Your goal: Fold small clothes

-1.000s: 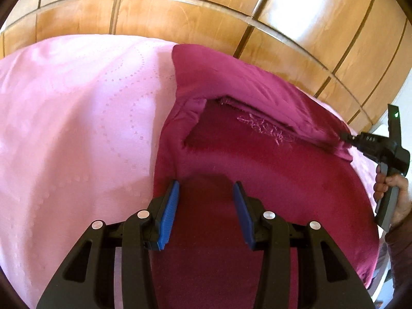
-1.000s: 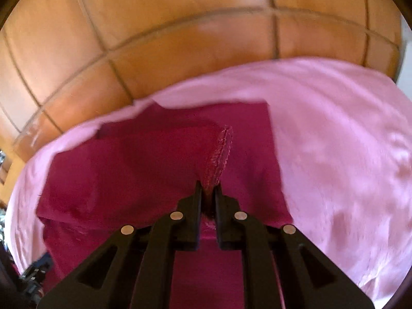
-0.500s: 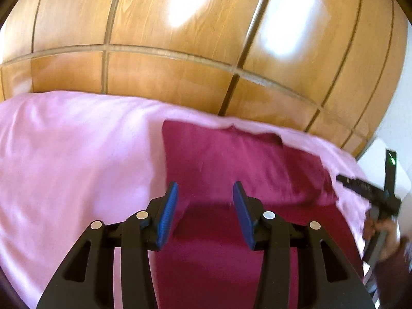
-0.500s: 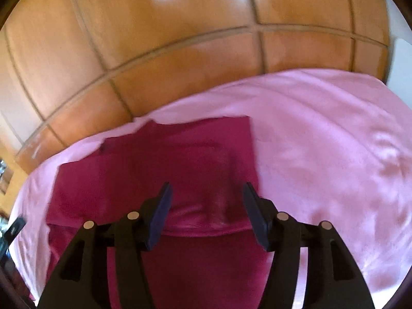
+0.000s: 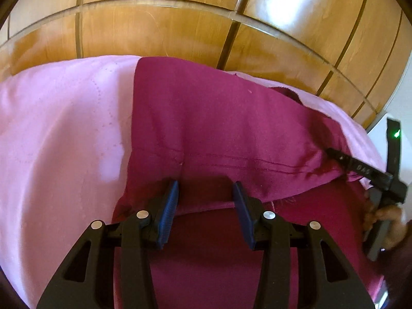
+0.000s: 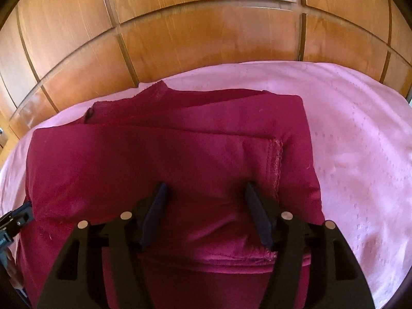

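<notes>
A dark magenta garment (image 5: 219,118) lies on a pink bedsheet (image 5: 59,134), its far part folded back over the near part. My left gripper (image 5: 206,198) is open and empty just above the fold's near edge. My right gripper (image 6: 206,200) is open and empty over the folded layers (image 6: 154,159); a lace trim edge (image 6: 275,162) runs beside its right finger. The right gripper's body also shows in the left wrist view (image 5: 360,172) at the garment's right edge, held by a hand. The left gripper's tip shows in the right wrist view (image 6: 15,217) at the far left.
A glossy wooden panelled wall (image 5: 206,25) stands behind the bed and also fills the top of the right wrist view (image 6: 206,38). The pink sheet (image 6: 360,141) extends to the right of the garment.
The right gripper let go of the lace-trimmed edge and opened; the folded-over layer now lies flat. Both grippers drew back towards the near edge of the fold. The left stayed open.
</notes>
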